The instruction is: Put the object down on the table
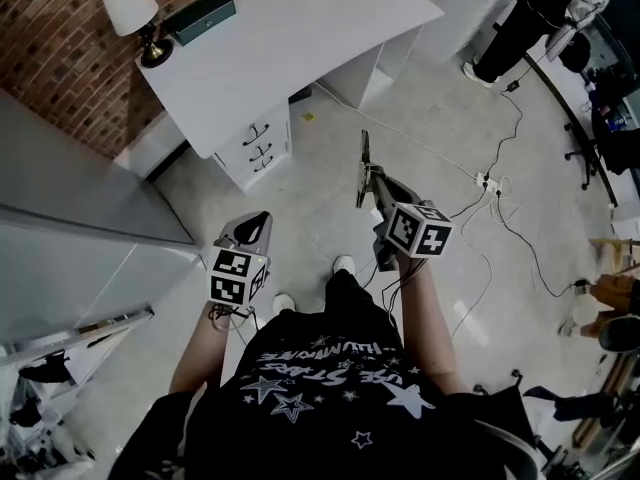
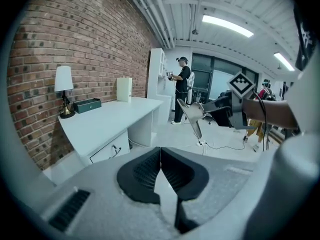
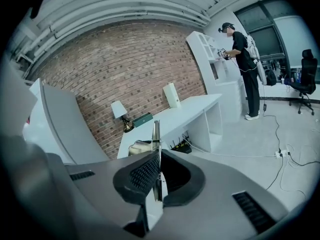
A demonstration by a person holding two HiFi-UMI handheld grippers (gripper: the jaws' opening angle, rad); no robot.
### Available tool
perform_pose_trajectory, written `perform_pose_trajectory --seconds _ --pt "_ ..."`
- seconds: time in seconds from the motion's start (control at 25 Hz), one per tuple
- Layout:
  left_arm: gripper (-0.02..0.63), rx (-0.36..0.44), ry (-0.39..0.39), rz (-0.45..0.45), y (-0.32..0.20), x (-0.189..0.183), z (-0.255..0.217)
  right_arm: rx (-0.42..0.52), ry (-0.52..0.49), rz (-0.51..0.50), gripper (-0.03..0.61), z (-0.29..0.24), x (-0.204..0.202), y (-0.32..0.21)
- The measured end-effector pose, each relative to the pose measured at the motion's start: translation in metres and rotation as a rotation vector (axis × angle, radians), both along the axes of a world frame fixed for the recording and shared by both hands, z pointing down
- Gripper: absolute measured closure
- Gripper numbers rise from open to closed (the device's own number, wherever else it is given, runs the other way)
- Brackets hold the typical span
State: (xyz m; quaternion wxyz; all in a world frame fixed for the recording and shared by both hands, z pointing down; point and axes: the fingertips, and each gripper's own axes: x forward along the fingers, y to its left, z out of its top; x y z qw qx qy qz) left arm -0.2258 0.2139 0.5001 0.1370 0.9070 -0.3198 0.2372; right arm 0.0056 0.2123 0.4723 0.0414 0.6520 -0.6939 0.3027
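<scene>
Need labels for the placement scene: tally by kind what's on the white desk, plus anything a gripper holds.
On the white desk:
lamp: 1
dark green box: 1
white upright box: 1
Held in the right gripper:
thin flat piece: 1
Total: 4

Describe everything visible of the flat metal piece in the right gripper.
The metal piece is a thin, flat, silvery plate, shiny like steel, wider at one end and narrowing toward the other. Edge-on it looks like a sliver. The right gripper is shut on it, clamping both faces, part of it sticking out beyond the jaws. It hangs in the air above the floor, short of the white desk.
</scene>
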Motion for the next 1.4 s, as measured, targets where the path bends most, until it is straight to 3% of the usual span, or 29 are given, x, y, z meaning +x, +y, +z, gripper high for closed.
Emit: perform_pose_trajectory --seconds 0.2,0.44,0.68,1.04,1.4 --pt "0.594 0.043 -0.003 -0.015 -0.032 0.064 -0.02 0.032 -0.005 -0.042 0.571 -0.011 0.062 -0.036" --pt "0.594 0.059 0.017 -0.097 -0.064 0.121 -0.031 0.045 -0.029 -0.099 0.571 -0.014 0.122 -0.077" --pt "0.594 0.045 0.002 -0.156 -0.077 0.139 -0.025 0.039 -0.038 -0.136 0.571 -0.007 0.152 -0.095" --pt "0.594 0.033 -0.003 -0.149 -0.107 0.17 -0.018 0.009 -0.043 -0.136 0.571 0.003 0.183 -0.119" --pt "0.594 0.02 0.023 -0.119 -0.2 0.216 -0.011 -0.029 0.004 -0.125 0.571 0.007 0.225 -0.19"
